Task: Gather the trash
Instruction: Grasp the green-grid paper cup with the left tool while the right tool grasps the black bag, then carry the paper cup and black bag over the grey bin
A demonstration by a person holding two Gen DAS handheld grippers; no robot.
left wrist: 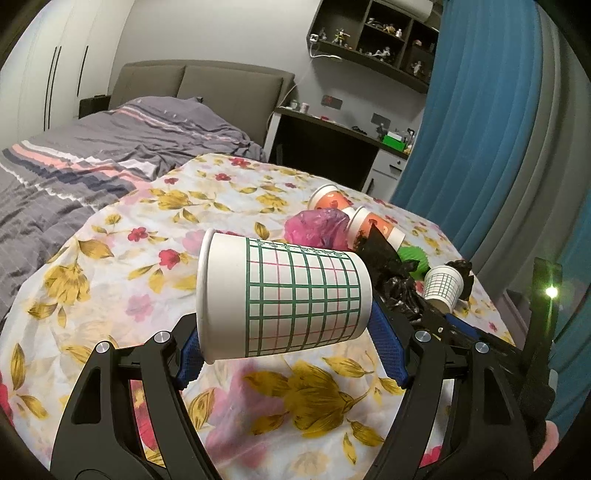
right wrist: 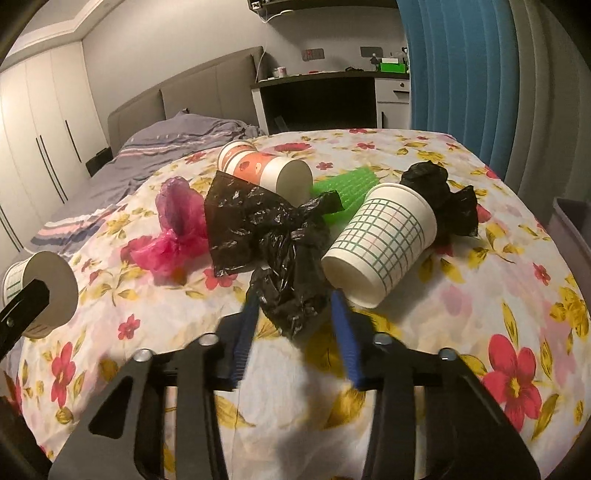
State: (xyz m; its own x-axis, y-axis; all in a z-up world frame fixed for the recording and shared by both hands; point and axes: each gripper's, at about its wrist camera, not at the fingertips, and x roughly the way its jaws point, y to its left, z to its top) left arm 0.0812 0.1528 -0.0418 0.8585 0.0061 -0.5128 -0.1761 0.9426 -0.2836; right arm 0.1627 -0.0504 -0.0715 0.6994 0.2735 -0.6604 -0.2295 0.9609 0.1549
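Left gripper (left wrist: 284, 347) is pinching a white paper cup with green grid lines (left wrist: 284, 299) above the floral-clothed counter (right wrist: 517, 295), while right gripper (right wrist: 295, 328) is straddling a crumpled black plastic bag (right wrist: 273, 240) mid-counter, pads not visibly pressing; slippery film risks slipping free.

A bed (left wrist: 110, 147) with grey striped bedding and a padded headboard (left wrist: 207, 88) fills the left of the frame. White wardrobes (right wrist: 37, 129) stand far left, a dark desk (left wrist: 332, 147) upper centre, wall shelves (left wrist: 376, 33) above, and blue curtains (left wrist: 480, 129) at right.
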